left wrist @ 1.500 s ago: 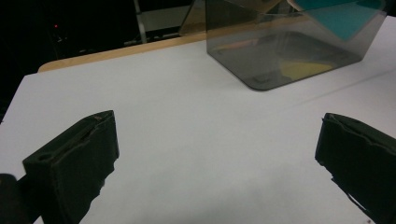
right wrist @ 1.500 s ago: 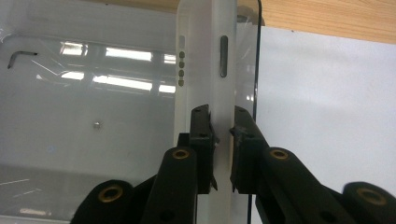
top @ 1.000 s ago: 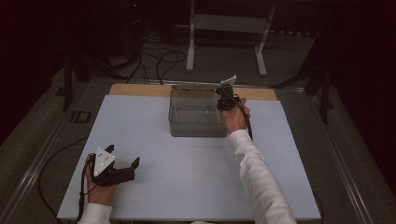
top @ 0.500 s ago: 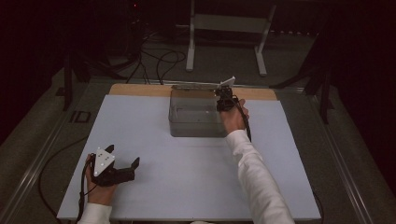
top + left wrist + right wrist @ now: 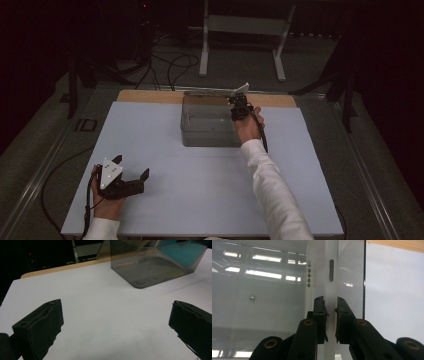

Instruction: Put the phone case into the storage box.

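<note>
Right tongs (image 5: pixel 330 308) clamp clear bin (image 5: pixel 207 122) rim | left tongs (image 5: pixel 116 322) spread wide | no legible writing

Clear plastic box (image 5: pixel 207 127) (upright, open-topped) at table's far middle.

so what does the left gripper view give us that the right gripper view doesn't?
Left gripper view alone: the left gripper with jaws wide apart over bare white table, and the clear box seen whole from outside, plus the table's wooden far edge on that side.

Right gripper view alone: the right gripper with jaws closed on the box's white rim strip, small slot and dots on it, ceiling lights reflected in the clear wall.

Both: the clear box, the white table surface, a strip of wooden edge.
</note>
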Demonstrator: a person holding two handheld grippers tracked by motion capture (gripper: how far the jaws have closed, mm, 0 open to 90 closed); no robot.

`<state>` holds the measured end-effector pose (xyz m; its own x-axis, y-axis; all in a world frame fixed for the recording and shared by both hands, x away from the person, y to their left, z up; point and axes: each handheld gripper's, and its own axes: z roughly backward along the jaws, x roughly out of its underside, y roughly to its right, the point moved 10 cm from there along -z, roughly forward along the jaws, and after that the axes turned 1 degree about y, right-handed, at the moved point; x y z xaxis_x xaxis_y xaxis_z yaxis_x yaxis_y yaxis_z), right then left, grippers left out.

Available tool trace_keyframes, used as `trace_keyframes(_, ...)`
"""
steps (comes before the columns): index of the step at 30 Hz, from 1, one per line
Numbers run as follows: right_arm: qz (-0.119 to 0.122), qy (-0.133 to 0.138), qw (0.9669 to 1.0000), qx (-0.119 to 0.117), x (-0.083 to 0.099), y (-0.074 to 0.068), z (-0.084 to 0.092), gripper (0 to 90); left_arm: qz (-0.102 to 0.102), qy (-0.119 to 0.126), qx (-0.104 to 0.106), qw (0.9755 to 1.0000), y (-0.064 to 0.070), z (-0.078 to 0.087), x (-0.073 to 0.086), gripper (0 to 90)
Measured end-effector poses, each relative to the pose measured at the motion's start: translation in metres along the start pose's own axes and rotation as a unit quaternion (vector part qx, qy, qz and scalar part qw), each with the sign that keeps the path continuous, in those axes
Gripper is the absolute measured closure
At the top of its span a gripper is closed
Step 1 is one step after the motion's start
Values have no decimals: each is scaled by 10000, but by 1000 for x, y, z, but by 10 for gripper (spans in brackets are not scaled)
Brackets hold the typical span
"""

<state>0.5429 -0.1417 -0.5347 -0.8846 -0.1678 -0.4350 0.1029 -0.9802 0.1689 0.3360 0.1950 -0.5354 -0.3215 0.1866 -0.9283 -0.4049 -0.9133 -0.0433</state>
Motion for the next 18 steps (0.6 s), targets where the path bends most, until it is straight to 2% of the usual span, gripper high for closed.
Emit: trace_keyframes(18, 48, -119, 9998, 153, 0, -1, -1, 811, -16, -13, 12, 10000, 0, 0, 1, 3)
